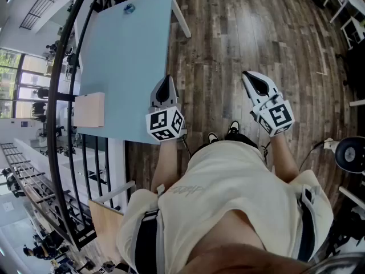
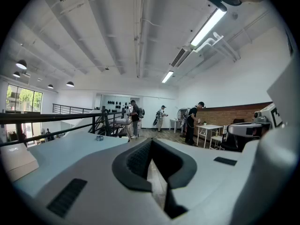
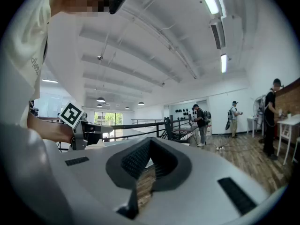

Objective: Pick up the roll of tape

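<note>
— Blue table [image 1: 137, 61]; left gripper [image 1: 166, 82], right gripper [image 1: 254, 80]: both jaws closed, nothing held. Roll of tape [image 1: 129, 8]: table's far end, well apart.

— Risk: arriving with jaws together would likely nudge the roll off that edge.

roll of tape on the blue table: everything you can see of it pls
The roll of tape is a small round ring, bluish-grey with a darker centre. It seems to lie flat near the far end of the light blue table. In the left gripper view it reads as a short, low cylinder. It sits alone, touched only by the tabletop. Material and print are too small to tell. The left claw and right claw are well short of it.
</note>
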The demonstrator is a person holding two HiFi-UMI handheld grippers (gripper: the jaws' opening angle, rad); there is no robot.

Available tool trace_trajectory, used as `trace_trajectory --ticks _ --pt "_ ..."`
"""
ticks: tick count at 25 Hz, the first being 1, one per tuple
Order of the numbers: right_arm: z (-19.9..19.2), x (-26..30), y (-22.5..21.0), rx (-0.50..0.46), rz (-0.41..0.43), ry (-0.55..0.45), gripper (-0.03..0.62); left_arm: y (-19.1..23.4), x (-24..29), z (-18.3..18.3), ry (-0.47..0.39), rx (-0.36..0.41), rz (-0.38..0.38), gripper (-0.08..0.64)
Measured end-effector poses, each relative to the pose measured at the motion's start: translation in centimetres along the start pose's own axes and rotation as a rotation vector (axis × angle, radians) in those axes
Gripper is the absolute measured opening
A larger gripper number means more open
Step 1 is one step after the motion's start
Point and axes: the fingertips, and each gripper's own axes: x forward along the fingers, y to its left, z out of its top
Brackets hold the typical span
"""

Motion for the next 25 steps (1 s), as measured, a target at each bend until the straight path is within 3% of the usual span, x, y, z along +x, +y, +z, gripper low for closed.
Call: trace_trajectory --ticks 4,11,25 --pt "0.3 -0.2 -0.5 -0.021 -0.021 -0.002 0.005 -0.5 0.8 -0.3 0.009 -0.008 -0.032 0.018" --pt "-0.3 0.4 -1.8 -0.036 -0.034 0.004 0.006 -0.6 2.3 -2.0 0.052 -0.003 -0.015 0.018" --pt "-3.6 1.1 -5.5 -0.004 0.027 0.063 0.006 -2.9 4.5 -4.0 0.088 0.008 0.021 0.018"
